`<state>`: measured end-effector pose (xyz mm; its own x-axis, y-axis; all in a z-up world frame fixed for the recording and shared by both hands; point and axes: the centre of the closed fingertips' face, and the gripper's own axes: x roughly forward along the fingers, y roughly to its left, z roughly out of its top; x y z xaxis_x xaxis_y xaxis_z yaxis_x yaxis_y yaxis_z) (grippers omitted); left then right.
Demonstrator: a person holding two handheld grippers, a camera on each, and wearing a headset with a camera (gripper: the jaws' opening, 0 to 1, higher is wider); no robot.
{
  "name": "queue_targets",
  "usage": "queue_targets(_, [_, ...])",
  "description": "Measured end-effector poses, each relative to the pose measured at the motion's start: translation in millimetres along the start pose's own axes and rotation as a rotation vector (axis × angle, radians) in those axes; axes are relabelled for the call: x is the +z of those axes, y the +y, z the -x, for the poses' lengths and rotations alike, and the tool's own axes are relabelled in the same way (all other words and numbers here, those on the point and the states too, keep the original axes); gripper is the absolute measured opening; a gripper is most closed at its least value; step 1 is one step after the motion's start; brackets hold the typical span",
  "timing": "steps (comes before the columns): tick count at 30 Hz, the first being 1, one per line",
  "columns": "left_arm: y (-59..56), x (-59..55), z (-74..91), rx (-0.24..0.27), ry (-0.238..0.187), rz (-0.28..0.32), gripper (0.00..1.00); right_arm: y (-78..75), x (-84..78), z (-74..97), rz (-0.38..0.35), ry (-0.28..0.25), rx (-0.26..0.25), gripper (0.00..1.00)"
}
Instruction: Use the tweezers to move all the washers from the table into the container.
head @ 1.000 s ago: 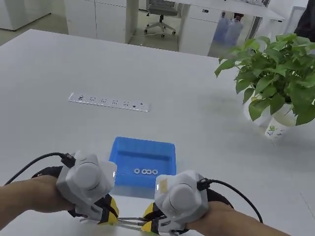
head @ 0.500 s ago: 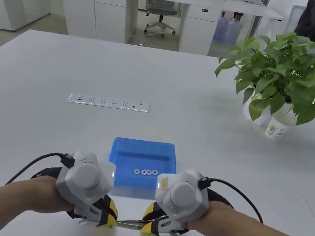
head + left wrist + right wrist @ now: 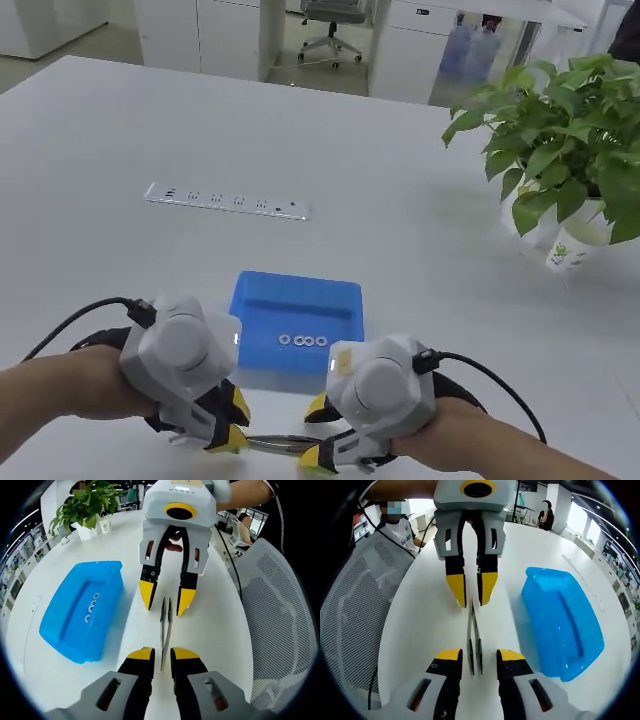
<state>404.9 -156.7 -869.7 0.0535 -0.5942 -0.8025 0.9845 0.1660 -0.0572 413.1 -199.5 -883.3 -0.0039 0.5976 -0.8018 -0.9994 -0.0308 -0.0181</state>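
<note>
**Both grippers face each other over tweezers; four washers sit in blue tray**

A shallow blue plastic container (image 3: 297,305) sits on the white table (image 3: 400,230), just beyond the two grippers. In its recessed floor lie four small metal washers (image 3: 301,341), in a short row and side by side. The left gripper view shows the same row (image 3: 90,609) inside the container (image 3: 82,610). In the right gripper view the container (image 3: 560,620) is on the right, and its contents are too faint to make out.

Thin metal tweezers (image 3: 280,441) lie flat on the table near the person, beside the container and apart from it. The left gripper (image 3: 236,422) and right gripper (image 3: 316,435) point at each other along them.

In its own view the left gripper (image 3: 163,655) has jaws apart, with the joined end of the tweezers (image 3: 165,630) in the gap; contact cannot be told. In its own view the right gripper (image 3: 480,655) has jaws apart, wider, straddling the pronged end of the tweezers (image 3: 474,640) with clear space on each side.

Farther back on the table is a white power strip (image 3: 227,202), well apart from the container. A green leafy plant in a white pot (image 3: 565,150) stands at the right. Nothing lies between the grippers and the container.

The gripper views also show a grey mesh chair (image 3: 272,615) behind the person, and each shows the opposing gripper head-on.
</note>
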Motion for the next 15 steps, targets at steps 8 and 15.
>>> queue_targets(8, [4.1, 5.9, 17.4, 0.043, -0.041, 0.036, 0.24, -8.7, 9.8, 16.4, -0.040, -0.047, -0.055, 0.36])
queue_targets(15, [7.3, 14.7, 41.2, 0.125, -0.119, 0.082, 0.31, -23.1, 10.0, 39.5, -0.106, -0.099, -0.143, 0.44])
